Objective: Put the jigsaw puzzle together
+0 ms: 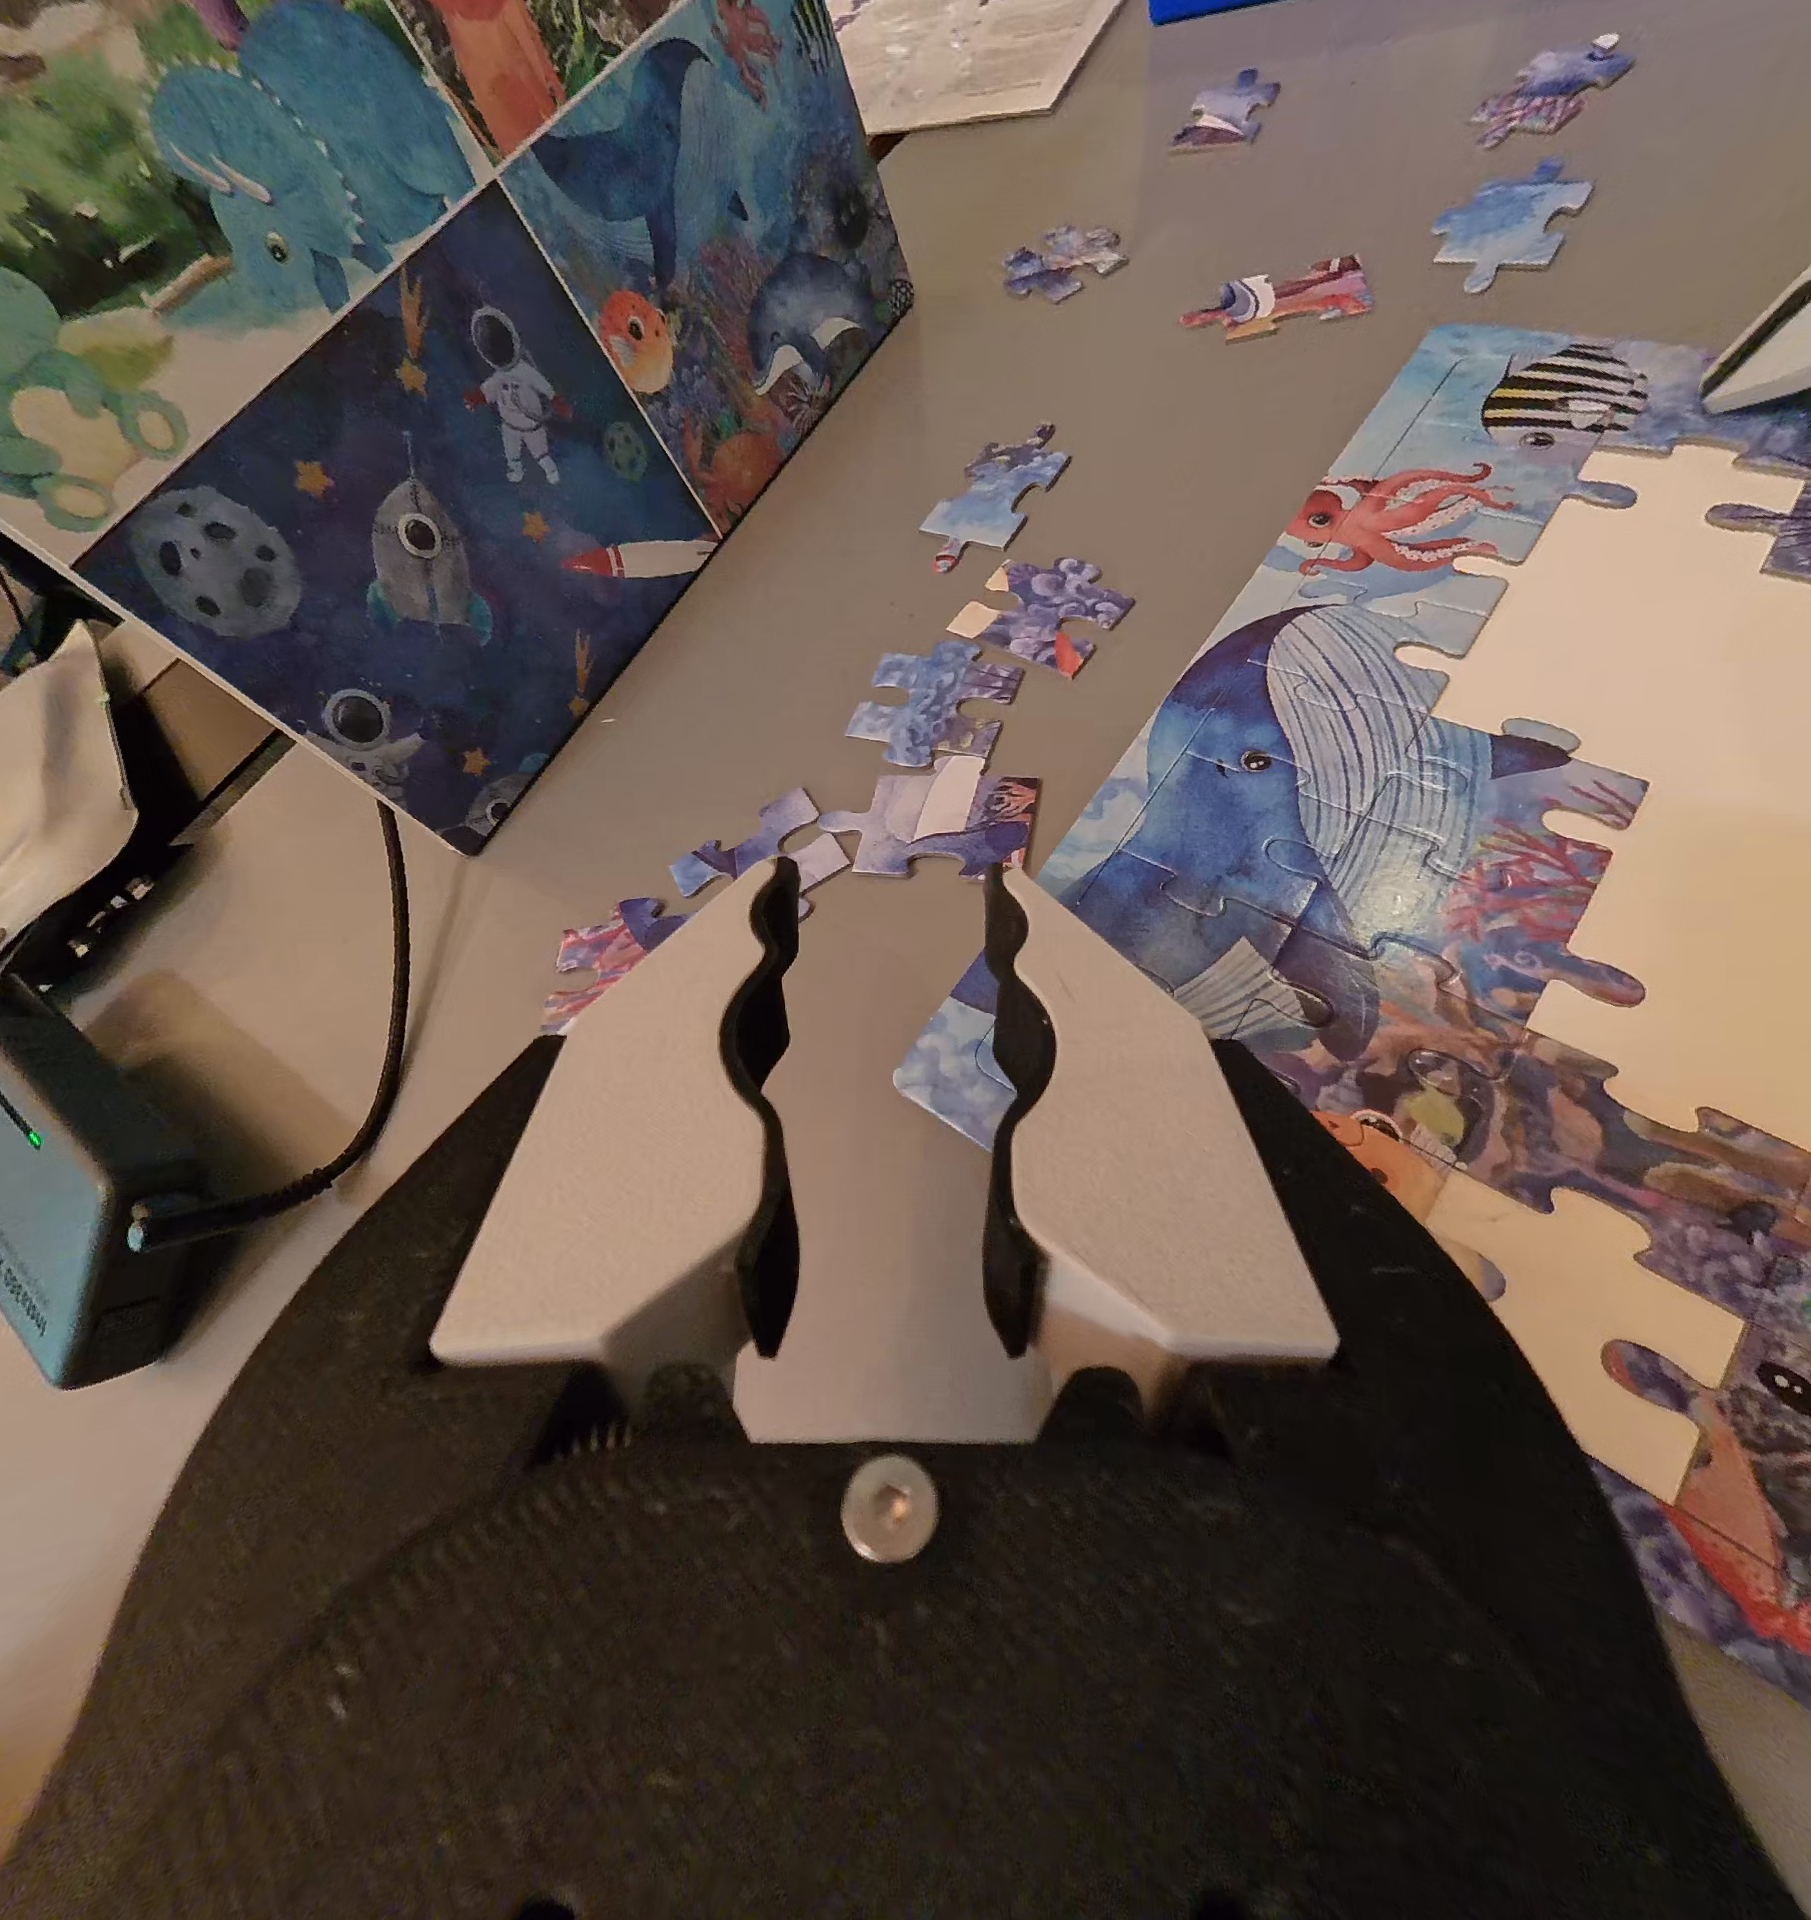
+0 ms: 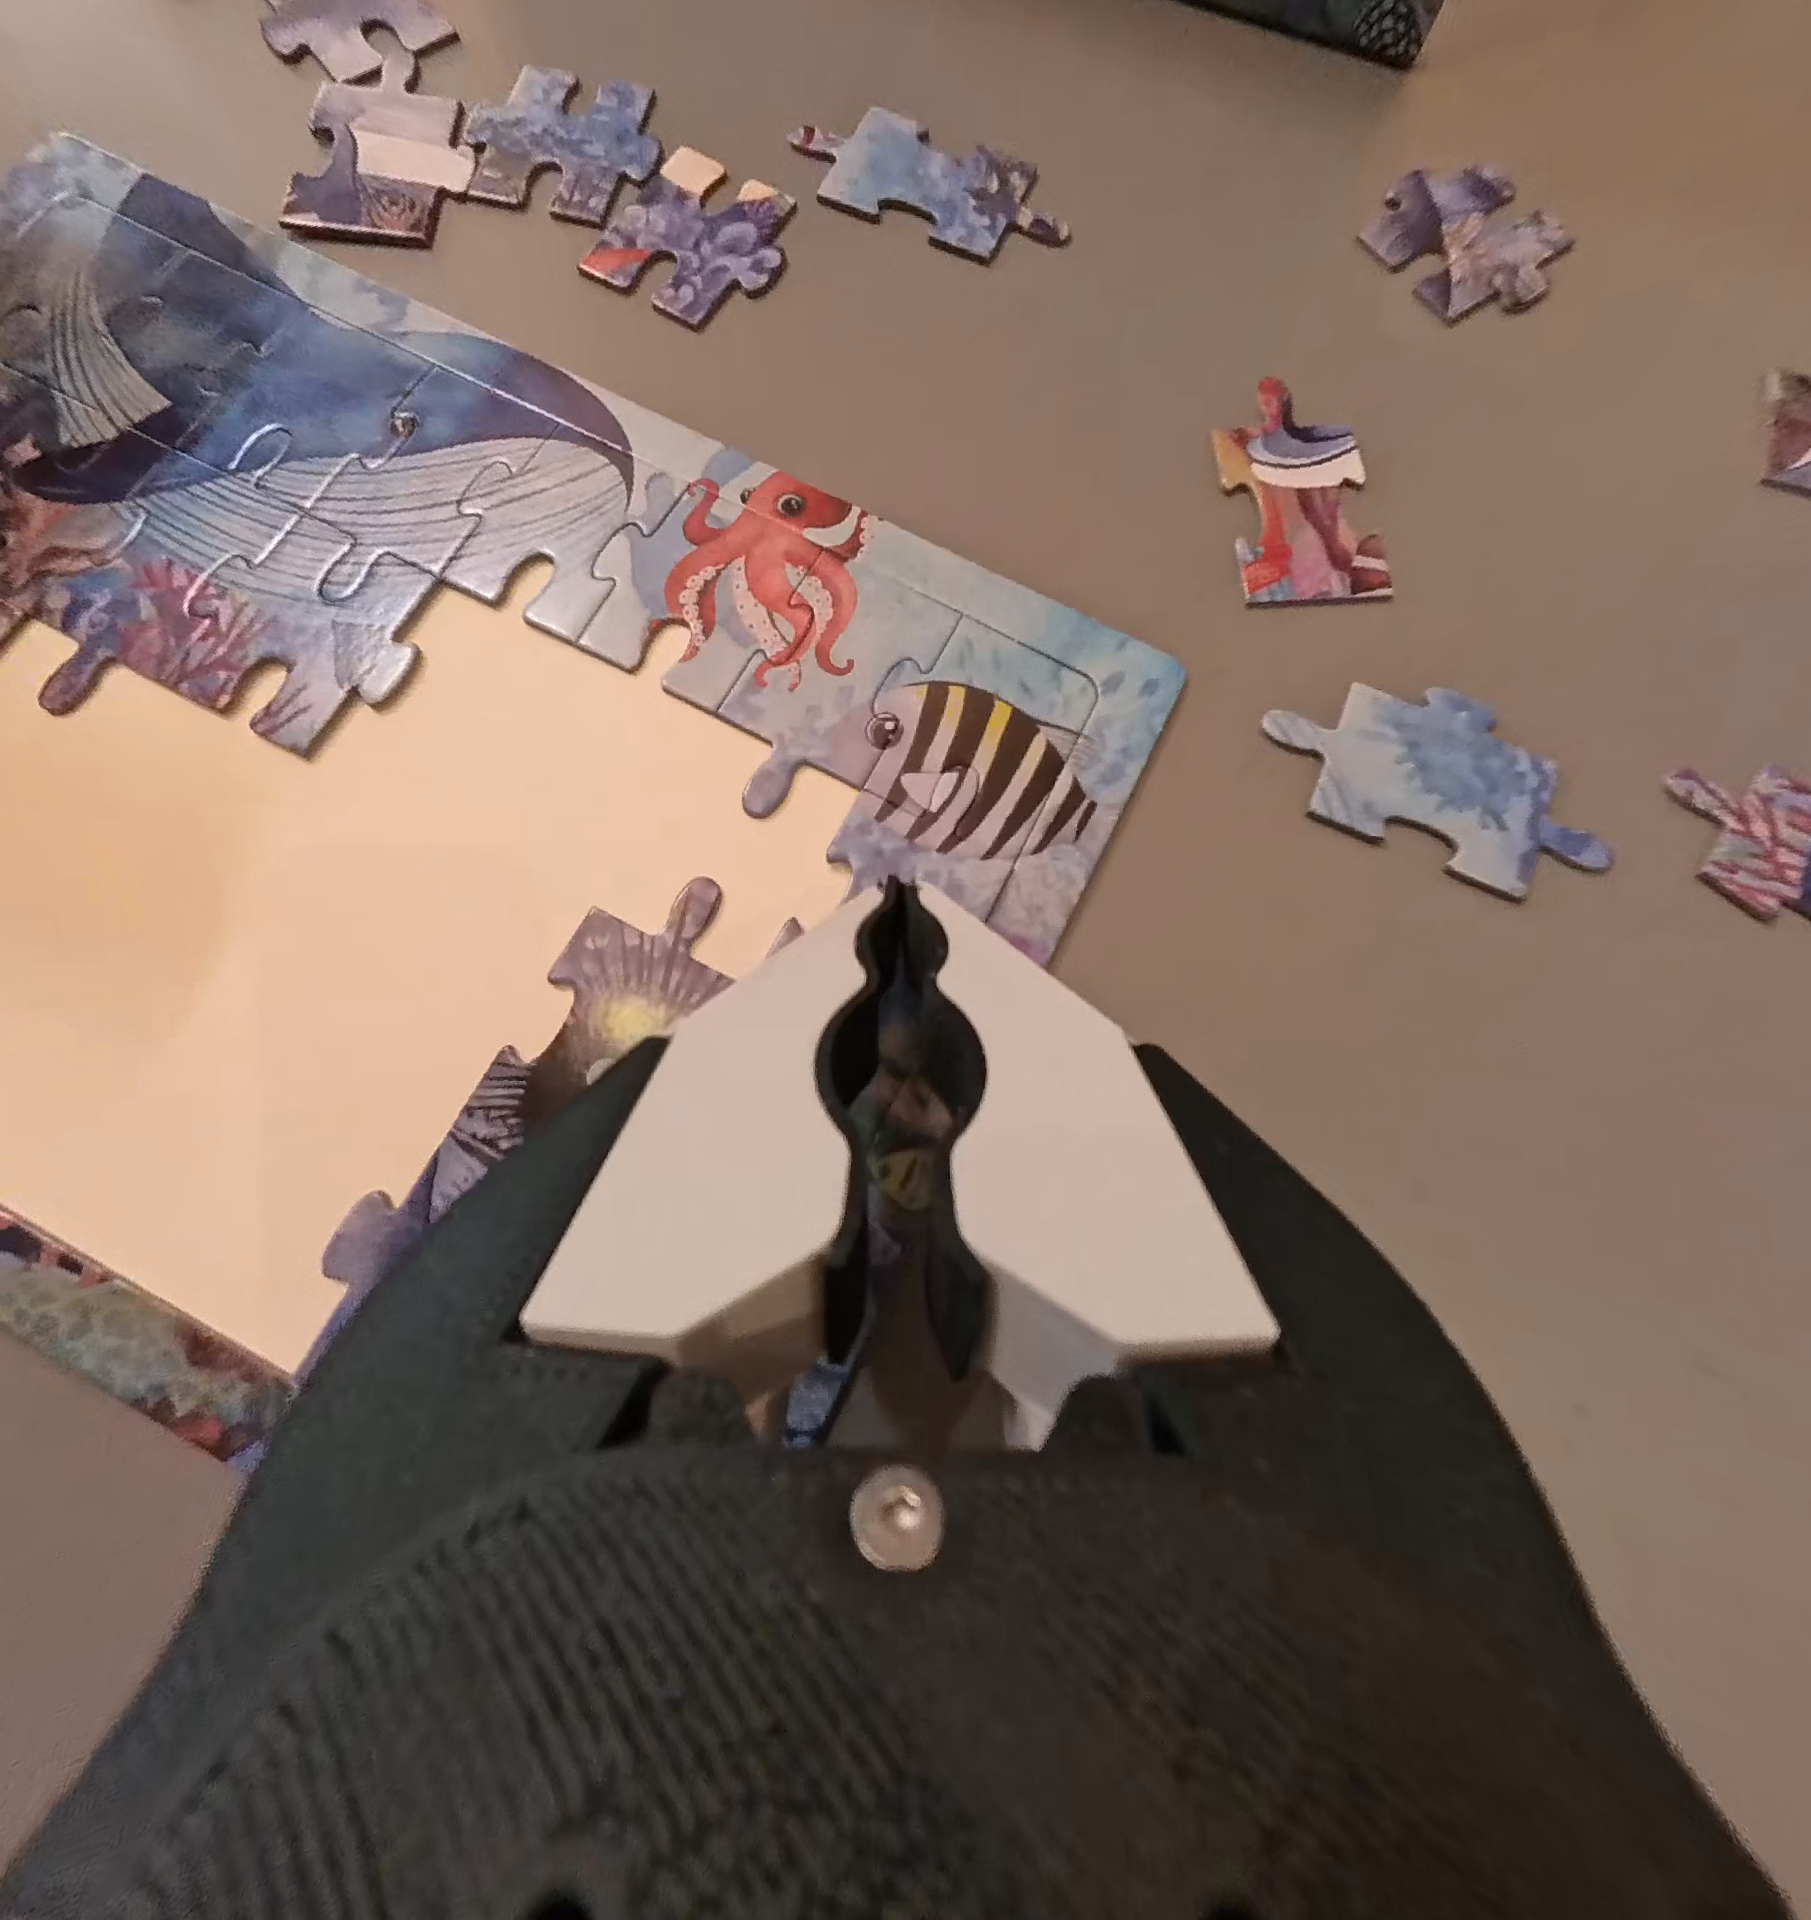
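Observation:
The partly built sea puzzle (image 1: 1296, 790) with a whale, an octopus and a striped fish (image 2: 984, 769) lies on a cream backing board (image 2: 257, 883). My left gripper (image 1: 890, 873) is open with nothing between its pads. It hovers over the grey table at the puzzle's left corner, near several loose blue pieces (image 1: 937, 701). My right gripper (image 2: 896, 888) is shut, its tips together over the puzzle's edge just below the striped fish. A purple sea-urchin piece (image 2: 610, 997) lies just left of it. The right gripper also shows in the left wrist view (image 1: 1794, 343), tip down on the puzzle.
The picture box (image 1: 413, 468) stands at the back left of the table. A grey device with a black cable (image 1: 39, 1174) sits at the left. A paper sheet (image 1: 963, 52) lies at the back. More loose pieces (image 2: 1431, 779) (image 2: 1296, 499) lie beyond the puzzle's corner. The grippers' ends are close to 25 centimetres from one another. The right tips stand about 6 centimetres off the purple sea-urchin piece (image 2: 610, 997). The partly built sea puzzle (image 1: 1296, 790) is closer to my left gripper, around 9 centimetres from its tips; the right tips are 15 centimetres off. Look for it in the right wrist view (image 2: 348, 453) too.

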A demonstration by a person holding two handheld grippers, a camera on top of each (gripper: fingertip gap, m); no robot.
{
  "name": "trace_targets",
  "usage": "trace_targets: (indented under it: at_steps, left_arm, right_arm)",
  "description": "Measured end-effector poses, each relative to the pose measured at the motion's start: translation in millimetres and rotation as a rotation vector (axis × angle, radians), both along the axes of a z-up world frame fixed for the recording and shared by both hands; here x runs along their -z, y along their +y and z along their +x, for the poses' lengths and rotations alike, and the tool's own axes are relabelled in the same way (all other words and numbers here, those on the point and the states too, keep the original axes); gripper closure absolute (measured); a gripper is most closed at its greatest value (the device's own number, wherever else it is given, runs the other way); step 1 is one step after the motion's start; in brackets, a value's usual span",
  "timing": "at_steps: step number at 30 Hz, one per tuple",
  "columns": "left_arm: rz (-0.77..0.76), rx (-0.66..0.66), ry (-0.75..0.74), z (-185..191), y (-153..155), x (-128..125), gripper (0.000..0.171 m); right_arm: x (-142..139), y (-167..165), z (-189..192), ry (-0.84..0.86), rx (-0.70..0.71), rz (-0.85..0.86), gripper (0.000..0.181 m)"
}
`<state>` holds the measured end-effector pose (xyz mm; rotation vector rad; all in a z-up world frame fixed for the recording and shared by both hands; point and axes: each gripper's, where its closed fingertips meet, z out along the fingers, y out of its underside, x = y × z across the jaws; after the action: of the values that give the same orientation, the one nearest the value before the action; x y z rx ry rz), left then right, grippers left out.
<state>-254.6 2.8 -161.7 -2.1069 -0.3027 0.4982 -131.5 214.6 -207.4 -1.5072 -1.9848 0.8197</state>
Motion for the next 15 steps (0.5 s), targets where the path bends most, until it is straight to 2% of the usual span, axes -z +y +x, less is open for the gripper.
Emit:
trace_targets:
  at_steps: [10, 15]
  left_arm:
    - [0.001, -0.004, 0.002, -1, -1, 0, 0.137]
    - [0.004, -0.004, 0.001, -2, -1, -1, 0.138]
  right_arm:
    - [-1, 2, -5, -0.035, -0.026, 0.024, 0.181]
    - [-2, -6, 11, -0.044, -0.039, -0.074, 0.181]
